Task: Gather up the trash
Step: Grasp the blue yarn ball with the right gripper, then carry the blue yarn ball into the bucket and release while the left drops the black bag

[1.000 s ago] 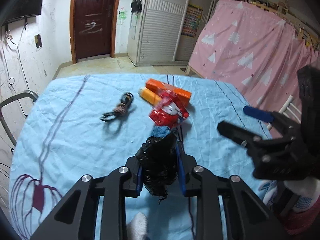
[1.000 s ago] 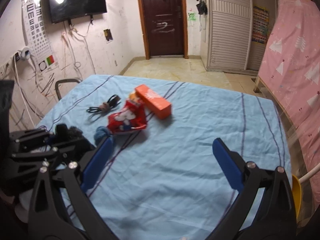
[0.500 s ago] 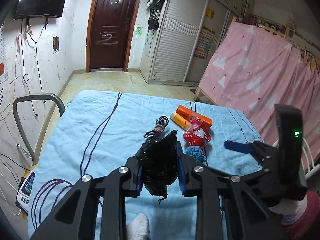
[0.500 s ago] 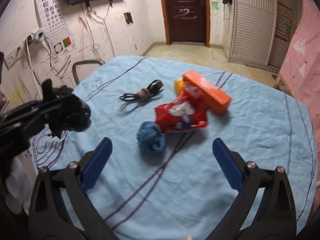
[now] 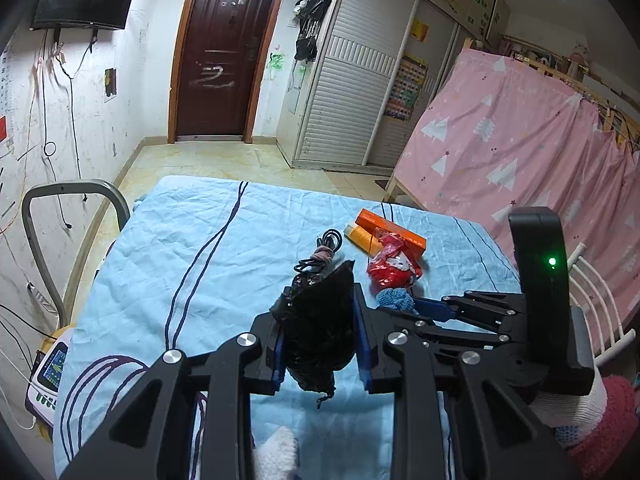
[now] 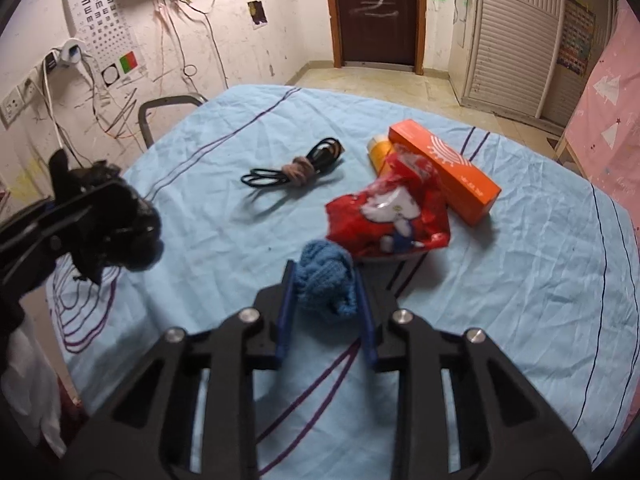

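Table (image 6: pixel 520 300), blue cloth cover.
Red snack bag (image 6: pixel 392 216) just beyond right gripper (image 6: pixel 326 304): light, crinkly, slippery; pinch edge.
Left gripper (image 5: pixel 320 344) clamps black bag (image 5: pixel 320 332): limp, light.
Right gripper closing around blue knit wad (image 6: pixel 326 280): soft, squashy; grab mid-bulk.

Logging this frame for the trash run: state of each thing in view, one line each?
left gripper: shut on black bag
black bag: crumpled, held off the table
right gripper: jaws closing, blue knit ball between them
blue knit ball: on the sheet, touching red snack bag
red snack bag: crumpled, lying against orange box
orange box: closed, lying flat
black cable: coiled, tied, untouched
door: shut
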The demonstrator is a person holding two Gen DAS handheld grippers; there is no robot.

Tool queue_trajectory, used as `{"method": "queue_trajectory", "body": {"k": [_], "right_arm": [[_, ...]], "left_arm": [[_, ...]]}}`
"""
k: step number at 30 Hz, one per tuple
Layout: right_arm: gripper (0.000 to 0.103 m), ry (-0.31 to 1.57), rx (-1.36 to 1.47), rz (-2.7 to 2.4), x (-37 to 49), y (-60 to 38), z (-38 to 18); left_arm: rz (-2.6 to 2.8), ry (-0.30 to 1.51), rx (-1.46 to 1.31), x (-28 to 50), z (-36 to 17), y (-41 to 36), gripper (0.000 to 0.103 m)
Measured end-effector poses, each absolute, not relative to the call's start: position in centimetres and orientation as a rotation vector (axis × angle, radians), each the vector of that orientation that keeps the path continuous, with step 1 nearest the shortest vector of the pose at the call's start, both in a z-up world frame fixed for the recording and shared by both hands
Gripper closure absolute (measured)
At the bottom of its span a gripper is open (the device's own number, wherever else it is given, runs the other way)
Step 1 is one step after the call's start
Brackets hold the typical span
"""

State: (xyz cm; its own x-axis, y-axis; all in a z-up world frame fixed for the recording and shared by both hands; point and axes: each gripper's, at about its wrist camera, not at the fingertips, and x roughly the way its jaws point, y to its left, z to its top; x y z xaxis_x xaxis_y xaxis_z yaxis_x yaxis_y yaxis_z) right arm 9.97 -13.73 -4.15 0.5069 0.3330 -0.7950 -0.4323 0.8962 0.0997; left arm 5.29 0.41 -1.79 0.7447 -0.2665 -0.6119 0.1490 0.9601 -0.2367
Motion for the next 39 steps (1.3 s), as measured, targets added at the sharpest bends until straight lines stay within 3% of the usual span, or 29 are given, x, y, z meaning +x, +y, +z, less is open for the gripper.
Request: {"method": "queue_trajectory", "body": {"k": [20,39], "right_arm": [[0.078,0.778,0.043,0.426,5.4,-22.5,0.0],[0.077,0.639,0.244,0.214,1.8,-38.2,1.0]], "left_arm": [[-0.249,0.697,-0.089,4.5,-0.8,-4.6,0.085],[-0.388,0.714,0.07,4.7,0.1,-16.7,0.084]]}}
